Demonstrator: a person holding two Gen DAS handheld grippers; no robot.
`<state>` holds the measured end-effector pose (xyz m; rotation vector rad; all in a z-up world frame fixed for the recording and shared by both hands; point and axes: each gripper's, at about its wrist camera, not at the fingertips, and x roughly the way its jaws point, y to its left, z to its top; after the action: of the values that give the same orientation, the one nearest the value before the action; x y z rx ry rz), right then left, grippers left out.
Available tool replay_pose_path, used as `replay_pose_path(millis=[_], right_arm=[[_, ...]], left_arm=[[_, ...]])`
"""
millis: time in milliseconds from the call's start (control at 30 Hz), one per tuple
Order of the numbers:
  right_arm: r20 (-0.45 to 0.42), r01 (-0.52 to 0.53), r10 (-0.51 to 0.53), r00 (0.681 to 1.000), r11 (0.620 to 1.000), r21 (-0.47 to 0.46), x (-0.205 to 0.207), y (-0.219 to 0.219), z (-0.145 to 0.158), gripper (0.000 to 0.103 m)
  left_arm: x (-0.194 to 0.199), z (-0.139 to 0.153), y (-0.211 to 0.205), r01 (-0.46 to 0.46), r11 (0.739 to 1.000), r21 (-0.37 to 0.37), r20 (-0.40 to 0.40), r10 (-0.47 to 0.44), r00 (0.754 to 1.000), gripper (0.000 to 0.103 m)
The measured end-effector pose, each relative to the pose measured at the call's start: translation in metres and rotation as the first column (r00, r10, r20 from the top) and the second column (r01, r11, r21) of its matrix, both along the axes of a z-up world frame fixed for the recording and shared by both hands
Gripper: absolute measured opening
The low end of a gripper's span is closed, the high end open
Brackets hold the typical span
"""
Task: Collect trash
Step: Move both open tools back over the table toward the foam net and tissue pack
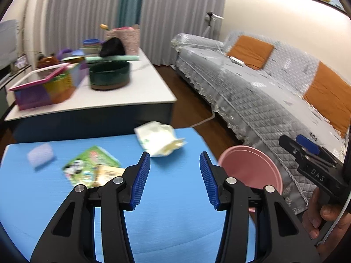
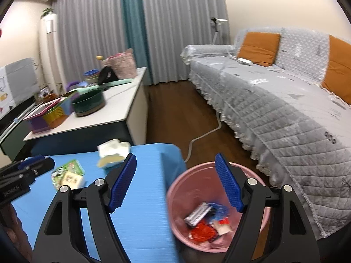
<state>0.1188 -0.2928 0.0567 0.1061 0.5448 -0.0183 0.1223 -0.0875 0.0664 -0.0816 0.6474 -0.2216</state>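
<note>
A blue table (image 1: 153, 197) carries a crumpled white wrapper (image 1: 159, 139), a green printed packet (image 1: 91, 165) and a pale lilac piece (image 1: 40, 154). My left gripper (image 1: 174, 180) is open and empty above the table, short of the white wrapper. A pink bin (image 2: 197, 188) stands on the floor at the table's right edge and holds several wrappers (image 2: 207, 223). My right gripper (image 2: 174, 183) is open and empty, over the bin's left rim. The white wrapper (image 2: 113, 153) and green packet (image 2: 68, 172) also show in the right wrist view.
A grey covered sofa (image 2: 285, 114) with orange cushions runs along the right. A white low table (image 1: 122, 92) behind holds a dark green pot (image 1: 109, 74), a colourful box (image 1: 47, 85) and bowls. A white cable (image 2: 204, 135) lies on the wooden floor.
</note>
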Motion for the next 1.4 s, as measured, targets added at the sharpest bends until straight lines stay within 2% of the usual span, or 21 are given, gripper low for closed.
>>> replay_pose_path(millis=[400,567,833,900,1200,1400], right_arm=[[0.009,-0.15,0.15,0.989,0.989,-0.005,0.007,0.079,-0.009,0.073],[-0.006,-0.185,0.186,0.983,0.982,0.033,0.014,0.101,-0.018,0.073],[-0.046,-0.234,0.238,0.97,0.97,0.066,0.028,0.138,-0.042,0.074],[-0.067,-0.244,0.249,0.966,0.967,0.071,0.034,0.147,-0.052,0.076],[-0.122,-0.285,0.294,0.948,0.955,0.086,0.059,0.181,-0.083,0.087],[-0.166,-0.324,0.337,0.927,0.941,0.099,0.073,0.209,-0.101,0.092]], left_arm=[[0.004,0.009,0.12,-0.162,0.986,0.039,0.019,0.161,0.987,0.046],[0.014,0.007,0.157,-0.223,0.974,0.039,0.025,0.223,0.975,0.046],[0.024,-0.032,0.205,-0.34,0.94,0.016,-0.023,0.34,0.94,0.045],[0.028,-0.042,0.217,-0.371,0.929,-0.001,-0.039,0.371,0.928,0.045],[0.054,-0.078,0.265,-0.474,0.88,0.012,-0.079,0.474,0.877,0.045],[0.068,-0.092,0.271,-0.48,0.877,0.032,-0.092,0.481,0.872,0.045]])
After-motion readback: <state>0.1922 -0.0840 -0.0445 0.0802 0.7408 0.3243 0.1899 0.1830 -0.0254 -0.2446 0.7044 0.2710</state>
